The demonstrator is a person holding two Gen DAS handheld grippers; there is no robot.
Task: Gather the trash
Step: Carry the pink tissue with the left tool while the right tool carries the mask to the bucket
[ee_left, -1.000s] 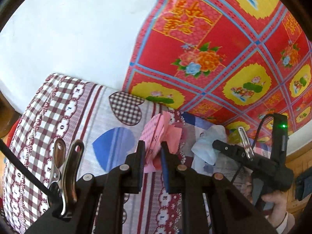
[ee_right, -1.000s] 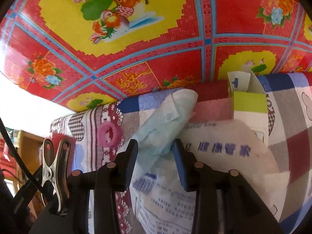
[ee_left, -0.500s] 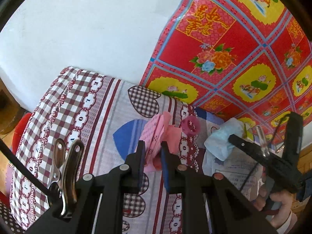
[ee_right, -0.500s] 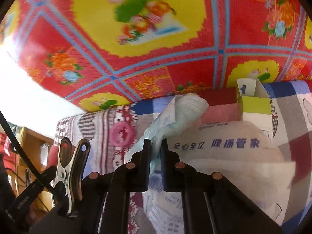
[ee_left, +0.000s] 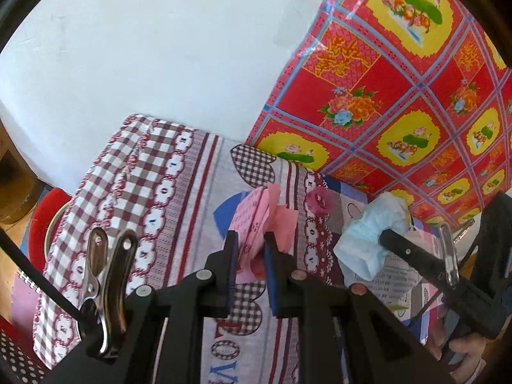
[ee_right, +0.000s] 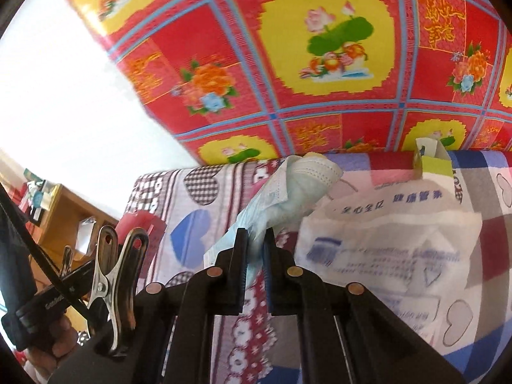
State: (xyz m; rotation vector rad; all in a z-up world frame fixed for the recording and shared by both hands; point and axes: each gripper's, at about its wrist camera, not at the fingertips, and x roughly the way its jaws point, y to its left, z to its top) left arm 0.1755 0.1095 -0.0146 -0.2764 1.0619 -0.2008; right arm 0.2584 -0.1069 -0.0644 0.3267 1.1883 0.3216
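My left gripper [ee_left: 251, 240] is shut on crumpled pink paper scraps [ee_left: 254, 211] and holds them above the patterned tablecloth [ee_left: 179, 198]. My right gripper [ee_right: 255, 236] is shut on a light blue face mask [ee_right: 288, 198], which hangs lifted above the table. In the left wrist view, the right gripper [ee_left: 384, 235] shows at the right edge with the mask [ee_left: 371, 233] bunched at its tip. The right wrist view catches the left gripper low on the left, with pink paper [ee_right: 140, 224] above it.
A white printed plastic bag [ee_right: 384, 240] lies on the cloth, with a small yellow-green box [ee_right: 432, 163] behind it. A pink round cap [ee_left: 320, 200] sits near the red flowered wall cloth [ee_left: 400, 96]. A red stool [ee_left: 44, 214] stands beside the table.
The right gripper's jaws closed on the face mask and lifted it off the bag. Both grippers pulled back and upward, the left one still carrying the pink paper.
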